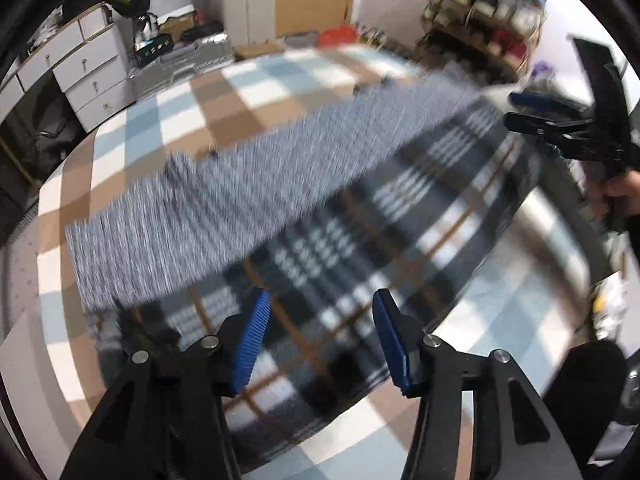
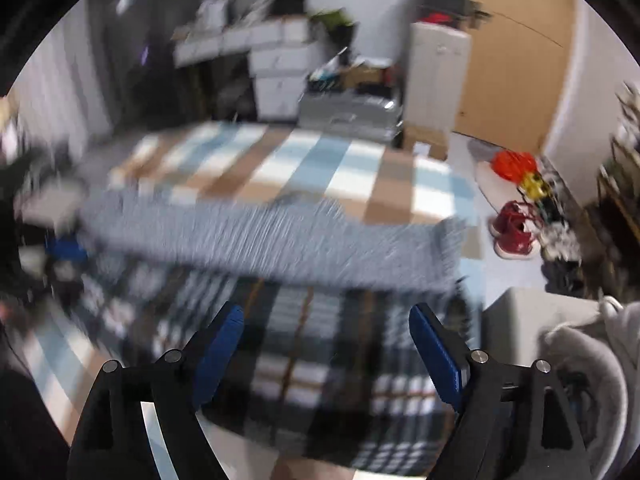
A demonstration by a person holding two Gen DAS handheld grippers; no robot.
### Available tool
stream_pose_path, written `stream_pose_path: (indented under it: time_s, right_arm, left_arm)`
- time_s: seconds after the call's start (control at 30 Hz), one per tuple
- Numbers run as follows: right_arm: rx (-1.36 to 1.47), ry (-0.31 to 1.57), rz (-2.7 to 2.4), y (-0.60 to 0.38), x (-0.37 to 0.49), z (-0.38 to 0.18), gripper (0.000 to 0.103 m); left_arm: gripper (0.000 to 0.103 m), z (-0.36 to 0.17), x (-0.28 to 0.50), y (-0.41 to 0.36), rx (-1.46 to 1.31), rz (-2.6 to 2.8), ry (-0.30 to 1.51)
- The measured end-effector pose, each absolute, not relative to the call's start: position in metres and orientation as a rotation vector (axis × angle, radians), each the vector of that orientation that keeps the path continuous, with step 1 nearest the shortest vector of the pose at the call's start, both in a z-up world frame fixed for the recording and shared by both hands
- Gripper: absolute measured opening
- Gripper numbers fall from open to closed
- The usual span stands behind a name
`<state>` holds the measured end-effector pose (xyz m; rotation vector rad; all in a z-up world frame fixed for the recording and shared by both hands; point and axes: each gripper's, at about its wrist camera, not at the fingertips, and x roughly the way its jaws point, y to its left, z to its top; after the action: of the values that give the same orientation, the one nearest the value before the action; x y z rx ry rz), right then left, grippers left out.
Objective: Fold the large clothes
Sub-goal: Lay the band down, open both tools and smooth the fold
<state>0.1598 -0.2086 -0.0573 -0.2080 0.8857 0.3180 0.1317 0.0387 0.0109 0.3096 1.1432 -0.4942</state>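
Both my grippers, left (image 1: 320, 336) and right (image 2: 326, 356), are released over the plaid shirt (image 1: 360, 240); soft, floppy I'd guess, so I'd pinch corners at 6 o'clock.

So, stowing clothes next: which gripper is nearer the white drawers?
Left. The left gripper is toward the white drawers; the right gripper sits beyond it, farther away.

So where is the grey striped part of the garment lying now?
In the left wrist view, the grey striped part crosses the middle, lying over the dark plaid garment on the checked bed cover.
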Motion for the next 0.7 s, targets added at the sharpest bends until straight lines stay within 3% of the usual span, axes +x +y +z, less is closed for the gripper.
stream_pose_path:
  time_s: [0.13, 0.23, 0.5, 0.7]
  right_arm:
    - [-0.327, 1.065, 0.248, -0.195, 0.169, -0.116, 0.084]
    - [-0.131, 1.122, 0.229, -0.220, 0.174, -0.136, 0.093]
    - [-0.035, 1.076, 0.267, -0.245, 0.155, -0.097, 0.089]
    - [0.127, 0.977, 0.340, -0.244, 0.163, -0.066, 0.090]
  left_arm:
    - [0.050, -0.020, 0.143, 0.049, 0.306, -0.415, 1.180]
    - [0.050, -0.019, 0.151, 0.057, 0.239, -0.411, 1.180]
    - [0.050, -0.013, 0.159, 0.066, 0.306, -0.408, 1.183]
    - [0.051, 0.028, 0.139, 0.034, 0.191, -0.575, 1.107]
